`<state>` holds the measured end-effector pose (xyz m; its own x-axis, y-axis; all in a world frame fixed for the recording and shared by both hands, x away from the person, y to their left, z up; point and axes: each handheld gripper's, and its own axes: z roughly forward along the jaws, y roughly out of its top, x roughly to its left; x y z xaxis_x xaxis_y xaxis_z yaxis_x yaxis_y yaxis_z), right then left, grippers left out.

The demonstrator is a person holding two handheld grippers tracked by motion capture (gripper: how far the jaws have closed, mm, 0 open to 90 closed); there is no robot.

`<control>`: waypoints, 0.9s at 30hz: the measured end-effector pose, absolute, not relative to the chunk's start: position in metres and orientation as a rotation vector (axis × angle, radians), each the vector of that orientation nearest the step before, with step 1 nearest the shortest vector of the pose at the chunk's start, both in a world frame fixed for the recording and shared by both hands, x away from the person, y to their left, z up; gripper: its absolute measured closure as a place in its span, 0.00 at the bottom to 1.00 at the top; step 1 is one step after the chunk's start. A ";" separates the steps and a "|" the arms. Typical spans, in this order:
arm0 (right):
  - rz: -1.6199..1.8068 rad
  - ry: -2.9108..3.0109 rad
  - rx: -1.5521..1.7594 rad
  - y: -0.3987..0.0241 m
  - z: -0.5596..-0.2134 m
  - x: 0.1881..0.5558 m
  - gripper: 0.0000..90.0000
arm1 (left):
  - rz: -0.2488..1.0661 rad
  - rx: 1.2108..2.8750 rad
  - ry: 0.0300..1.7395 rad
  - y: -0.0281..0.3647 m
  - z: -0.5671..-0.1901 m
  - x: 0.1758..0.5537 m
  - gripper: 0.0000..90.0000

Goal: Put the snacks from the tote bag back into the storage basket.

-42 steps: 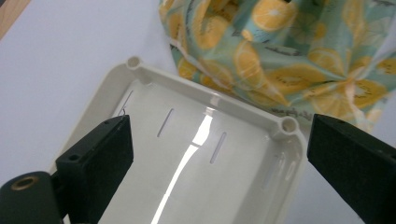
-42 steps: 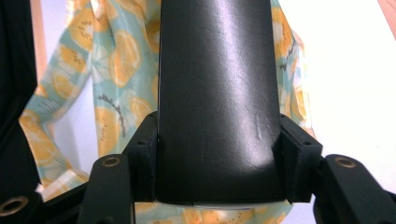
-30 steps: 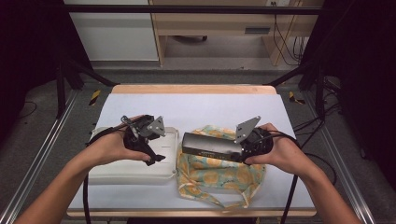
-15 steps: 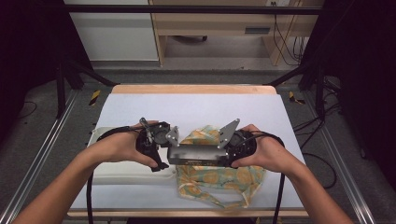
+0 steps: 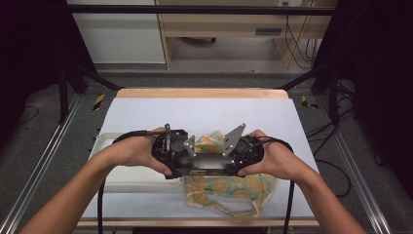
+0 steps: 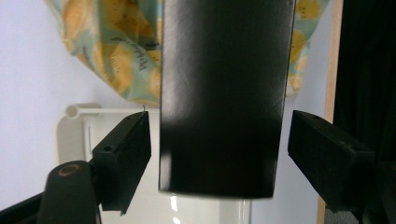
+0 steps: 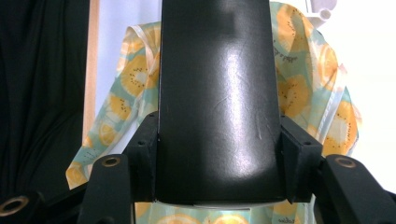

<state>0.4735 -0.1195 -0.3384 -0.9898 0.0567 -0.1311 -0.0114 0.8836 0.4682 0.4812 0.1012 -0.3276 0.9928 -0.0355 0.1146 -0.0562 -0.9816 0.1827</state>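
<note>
Right gripper [image 5: 233, 157] clamped one end of black box [image 5: 207, 165], held above fruit-print cloth [image 5: 229, 187]; left gripper [image 5: 179, 152] had moved in from white tray [image 5: 104, 146], jaws just closing around the other end, not yet touching; two-handed hold imminent on counter [image 5: 204, 109]

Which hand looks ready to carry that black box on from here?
Right, probably. The right gripper already clamps the box on both sides. The left gripper has just been closing around the other end, but gaps remain beside both jaws.
</note>
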 end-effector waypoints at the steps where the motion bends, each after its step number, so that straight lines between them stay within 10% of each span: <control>1: 0.727 2.914 0.035 -0.120 -0.338 0.474 0.48 | 0.168 2.956 -0.073 0.100 -0.329 0.482 0.26; 27: 0.716 2.919 0.007 -0.111 -0.340 0.471 0.48 | 0.143 3.001 -0.087 0.101 -0.339 0.481 0.47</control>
<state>0.4714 -0.1106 -0.3403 -0.9908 0.0367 -0.1306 -0.0280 0.8869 0.4612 0.4807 0.1007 -0.3389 0.9938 -0.0508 0.0984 -0.0636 -0.9892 0.1323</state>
